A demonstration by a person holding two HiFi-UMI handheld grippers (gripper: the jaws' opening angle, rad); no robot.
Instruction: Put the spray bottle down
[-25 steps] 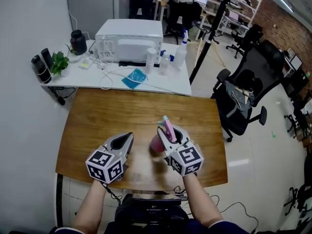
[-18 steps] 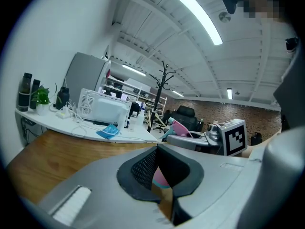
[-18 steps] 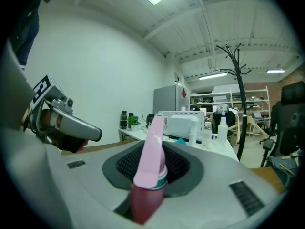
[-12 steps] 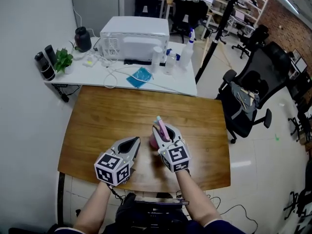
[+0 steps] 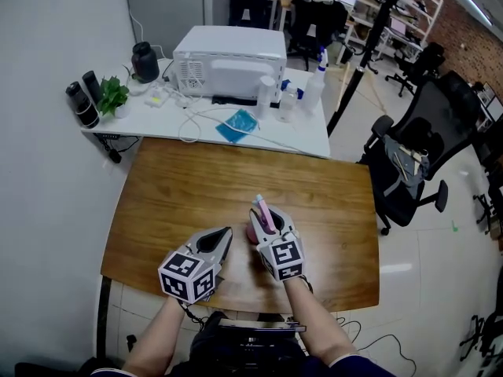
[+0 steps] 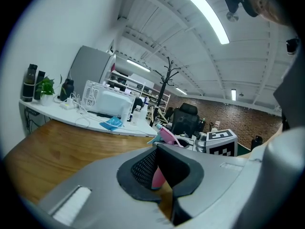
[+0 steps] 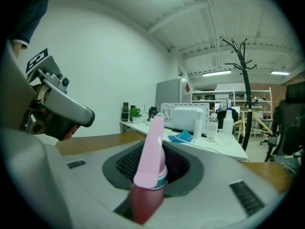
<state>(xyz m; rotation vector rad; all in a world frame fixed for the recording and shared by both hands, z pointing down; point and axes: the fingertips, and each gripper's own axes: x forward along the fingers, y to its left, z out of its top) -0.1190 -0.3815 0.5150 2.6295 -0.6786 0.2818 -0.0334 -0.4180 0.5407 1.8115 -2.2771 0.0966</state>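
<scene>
- Grippers first: our left gripper [image 5: 226, 232] sits nearest us, its jaws drawn together on nothing
- Just beside it, our right gripper [image 5: 269, 220] stays clamped on the pink spray bottle [image 5: 262, 208], whose nozzle head stands upright above the jaws
- Since a second ago, that gripper and the bottle have sunk closer to the wooden table [image 5: 196, 187]; we cannot tell whether the base touches
- Beyond, the white desk [image 5: 314, 136] and white oven [image 5: 232, 61] look unchanged
</scene>
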